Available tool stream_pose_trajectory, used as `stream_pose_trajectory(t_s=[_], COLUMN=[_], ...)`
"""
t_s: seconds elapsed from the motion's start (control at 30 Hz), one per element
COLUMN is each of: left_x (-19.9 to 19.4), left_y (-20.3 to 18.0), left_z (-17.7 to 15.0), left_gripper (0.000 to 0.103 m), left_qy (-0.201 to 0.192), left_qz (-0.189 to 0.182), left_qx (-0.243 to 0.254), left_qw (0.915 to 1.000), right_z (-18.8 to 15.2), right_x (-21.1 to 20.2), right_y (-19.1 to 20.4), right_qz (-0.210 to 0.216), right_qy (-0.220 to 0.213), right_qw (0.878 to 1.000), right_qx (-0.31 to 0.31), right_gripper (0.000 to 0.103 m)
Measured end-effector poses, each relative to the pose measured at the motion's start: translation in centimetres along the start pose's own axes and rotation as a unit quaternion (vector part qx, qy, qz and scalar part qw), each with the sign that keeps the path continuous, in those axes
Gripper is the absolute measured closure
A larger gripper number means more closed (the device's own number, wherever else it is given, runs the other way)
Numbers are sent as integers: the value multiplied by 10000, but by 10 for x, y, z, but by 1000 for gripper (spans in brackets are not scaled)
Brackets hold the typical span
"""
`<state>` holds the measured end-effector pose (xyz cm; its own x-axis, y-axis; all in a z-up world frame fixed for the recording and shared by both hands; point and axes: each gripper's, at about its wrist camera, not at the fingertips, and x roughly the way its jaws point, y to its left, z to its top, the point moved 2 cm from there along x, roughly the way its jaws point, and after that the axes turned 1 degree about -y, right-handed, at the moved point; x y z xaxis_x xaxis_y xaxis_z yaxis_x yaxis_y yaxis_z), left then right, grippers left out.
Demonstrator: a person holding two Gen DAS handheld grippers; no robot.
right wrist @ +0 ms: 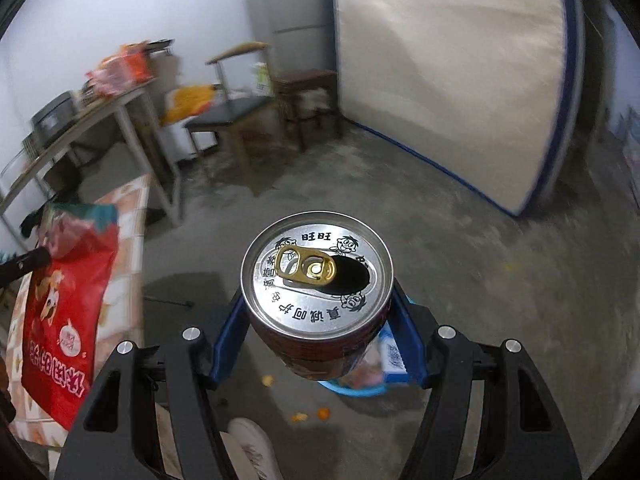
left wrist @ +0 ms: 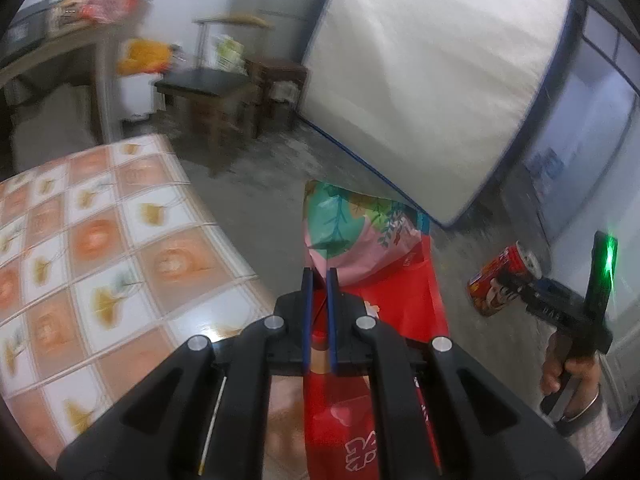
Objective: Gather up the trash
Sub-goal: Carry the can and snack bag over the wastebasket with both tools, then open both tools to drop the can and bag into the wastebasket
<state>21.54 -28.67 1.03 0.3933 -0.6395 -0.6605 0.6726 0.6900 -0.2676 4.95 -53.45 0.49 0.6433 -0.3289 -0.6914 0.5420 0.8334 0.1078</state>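
A bare concrete floor (right wrist: 460, 240) is spreading under both views, with a white mattress (left wrist: 432, 72) leaning upright against the far wall. Nearest the left wrist camera, the left hand-held gripper (left wrist: 319, 280) is pinching its blue fingers almost together on the top edge of a red snack bag (left wrist: 360, 248), which is hanging down below the fingers; its upper part is showing pink and teal print. In the right wrist view the same bag is dangling at the left, in front of the counter edge. Just beside it on the left, the counter (left wrist: 100, 232) is showing its orange and white tile-pattern cover. To the right, the right hand-held gripper (right wrist: 318, 320) is closing its blue fingers on the sides of a red drink can (right wrist: 318, 276), holding it in the air above the floor. The can's silver top is facing the right wrist camera, with the gold pull tab lifted over the open mouth. Below the can, a blue basin (right wrist: 356, 390) is sitting on the floor, mostly hidden. Small orange scraps (right wrist: 320, 414) are lying on the floor near a white shoe (right wrist: 250, 444). Farther off, a dark-seated chair (right wrist: 228, 116) and a wooden stool (right wrist: 308, 96) are standing near the mattress.
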Motion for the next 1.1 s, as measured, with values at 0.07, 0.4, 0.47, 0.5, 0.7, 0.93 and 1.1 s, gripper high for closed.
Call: stream_pose_trajectory(t_s=[0.07, 0.4, 0.47, 0.5, 0.7, 0.93, 1.1], left_x=[26, 225, 258, 280, 360, 390, 363], left_y=[-21, -108, -114, -117, -117, -94, -81], left_z=[4, 11, 7, 4, -17, -20, 1], left_gripper=[98, 98, 98, 98, 97, 64, 60], left_qy=[186, 1700, 1934, 2088, 2693, 2954, 2837], left_qz=[-59, 164, 290, 347, 695, 596, 376], left_qx=[153, 615, 630, 590, 543, 104, -136], left_qw=[9997, 9834, 9787, 9756, 9590, 9535, 9581], right_z=[-9, -55, -59, -60, -59, -69, -69], right_x=[10, 112, 136, 148, 220, 292, 312], right_y=[-27, -110, -121, -124, -134, -132, -123], right_qz=[-83, -49, -41, -47, 13, -118, -33], right_qy=[88, 762, 894, 957, 1339, 1871, 2006], right_qw=[9997, 9919, 9896, 9885, 9842, 9774, 9753], right_qx=[195, 1011, 1124, 1167, 1157, 978, 924], right_gripper=[39, 39, 39, 39, 39, 39, 39])
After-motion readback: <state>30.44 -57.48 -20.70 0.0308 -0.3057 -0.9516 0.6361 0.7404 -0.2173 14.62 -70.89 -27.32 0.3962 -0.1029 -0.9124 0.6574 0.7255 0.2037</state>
